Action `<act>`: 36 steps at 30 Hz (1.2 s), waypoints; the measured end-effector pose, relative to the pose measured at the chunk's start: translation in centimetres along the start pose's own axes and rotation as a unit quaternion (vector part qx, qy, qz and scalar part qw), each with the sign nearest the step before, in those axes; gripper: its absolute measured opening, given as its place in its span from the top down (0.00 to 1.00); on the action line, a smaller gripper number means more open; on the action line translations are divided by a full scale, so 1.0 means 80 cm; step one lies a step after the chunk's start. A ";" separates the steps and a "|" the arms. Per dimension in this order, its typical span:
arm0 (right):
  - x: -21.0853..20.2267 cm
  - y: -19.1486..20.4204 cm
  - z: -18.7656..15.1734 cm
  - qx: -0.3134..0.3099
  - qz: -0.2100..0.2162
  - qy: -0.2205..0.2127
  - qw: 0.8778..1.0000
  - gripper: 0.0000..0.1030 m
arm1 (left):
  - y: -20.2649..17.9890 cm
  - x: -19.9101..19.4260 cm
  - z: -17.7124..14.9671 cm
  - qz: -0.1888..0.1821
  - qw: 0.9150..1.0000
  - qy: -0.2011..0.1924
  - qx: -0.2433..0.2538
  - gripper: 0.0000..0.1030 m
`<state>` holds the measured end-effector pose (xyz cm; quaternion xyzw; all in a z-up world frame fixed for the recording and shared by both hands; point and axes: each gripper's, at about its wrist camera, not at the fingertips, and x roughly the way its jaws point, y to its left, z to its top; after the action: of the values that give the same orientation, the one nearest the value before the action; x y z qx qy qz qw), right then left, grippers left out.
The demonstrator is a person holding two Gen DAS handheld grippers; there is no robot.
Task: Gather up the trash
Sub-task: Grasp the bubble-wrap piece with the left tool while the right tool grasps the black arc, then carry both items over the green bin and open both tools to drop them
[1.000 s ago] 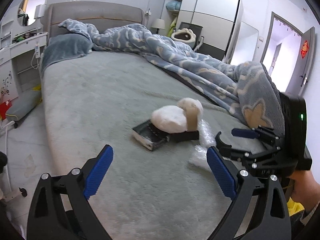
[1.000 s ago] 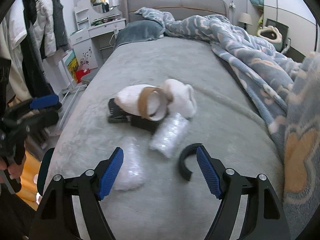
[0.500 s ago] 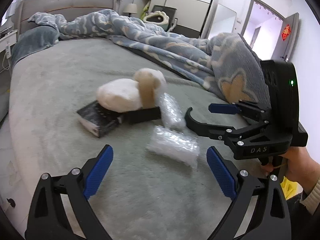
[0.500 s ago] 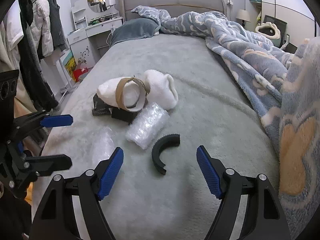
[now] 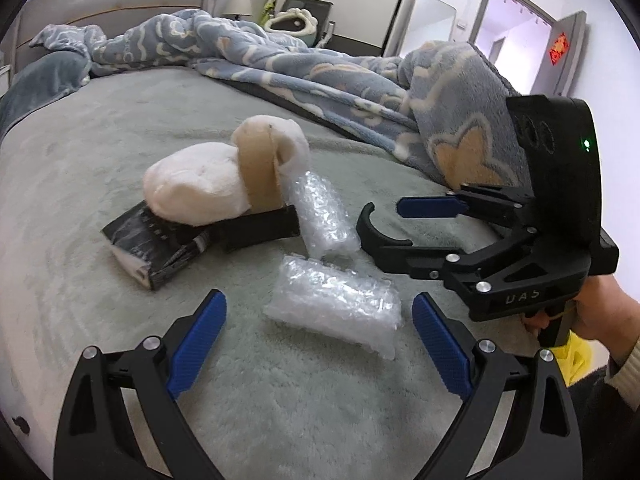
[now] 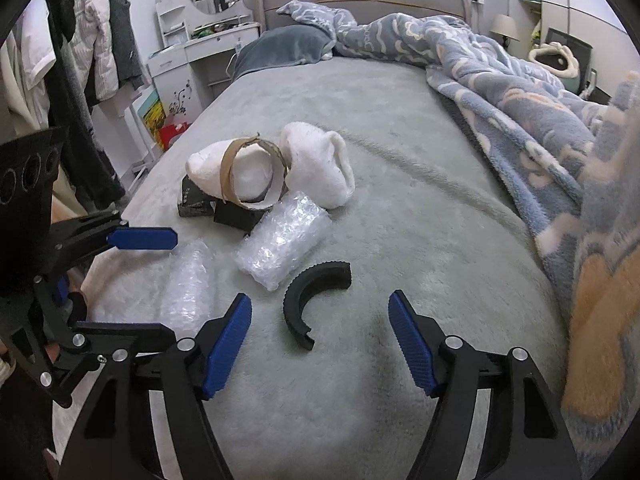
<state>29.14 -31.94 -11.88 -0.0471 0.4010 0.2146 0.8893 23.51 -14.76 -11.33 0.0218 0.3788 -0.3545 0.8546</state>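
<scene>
On the grey bed cover lie two bubble-wrap rolls. The nearer roll (image 5: 336, 306) rests just ahead of my open left gripper (image 5: 318, 342), between the lines of its blue pads and untouched. The farther roll (image 5: 322, 212) leans by a cardboard tape ring (image 5: 258, 176). A black curved plastic piece (image 6: 312, 300) lies just ahead of my right gripper (image 6: 320, 346). Its jaws are closing, and the pads stand clear of the piece on either side. Behind are two white socks (image 6: 316, 168) and a black box (image 5: 160, 248).
A rumpled blue blanket (image 6: 520, 112) covers the right side of the bed. A dressing table (image 6: 200, 52) and hanging clothes (image 6: 100, 40) stand on the left. A hand (image 5: 592, 312) holds the right gripper's handle by the bed edge.
My left gripper has swung right and dropped closer, so the nearer bubble-wrap roll now lies between its fingers. My right gripper has edged forward to the black curved piece and its jaws have narrowed.
</scene>
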 end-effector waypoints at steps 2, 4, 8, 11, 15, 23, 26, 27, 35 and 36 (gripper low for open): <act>0.005 -0.003 0.001 -0.003 0.003 0.005 1.000 0.34 | -0.002 0.008 0.001 -0.010 1.000 0.008 0.005 0.14; 0.009 -0.007 0.002 -0.004 0.010 0.007 1.000 0.36 | -0.001 0.015 0.003 -0.018 1.000 0.014 0.006 0.24; 0.015 -0.008 0.005 -0.018 0.023 0.011 1.000 0.38 | 0.006 0.024 0.005 -0.032 0.999 0.018 -0.004 0.31; 0.019 -0.008 0.006 -0.024 0.030 0.012 0.999 0.41 | 0.011 0.026 0.009 -0.041 0.999 0.015 -0.015 0.33; 0.022 -0.010 0.008 -0.028 0.036 0.011 0.999 0.44 | 0.016 0.026 0.013 -0.046 0.999 0.011 -0.028 0.33; 0.029 -0.012 0.011 -0.038 0.040 0.010 0.998 0.50 | 0.021 0.019 0.013 -0.047 0.998 0.003 -0.041 0.33; 0.029 -0.008 0.012 -0.047 0.037 0.011 0.998 0.53 | 0.025 0.015 0.013 -0.045 0.998 0.000 -0.050 0.33; 0.029 -0.006 0.012 -0.050 0.035 0.011 0.998 0.54 | 0.026 0.014 0.012 -0.044 0.998 -0.001 -0.053 0.33; 0.026 0.004 0.012 -0.049 0.016 0.018 0.999 0.64 | 0.028 -0.002 0.011 -0.013 0.998 -0.011 -0.059 0.34; 0.025 0.005 0.012 -0.047 0.015 0.019 0.999 0.64 | 0.028 -0.006 0.009 -0.009 0.998 -0.012 -0.059 0.34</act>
<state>30.83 -30.65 -12.67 -0.0866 0.4078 0.2453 0.8752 25.17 -13.06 -11.01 -0.0362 0.3893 -0.3399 0.8554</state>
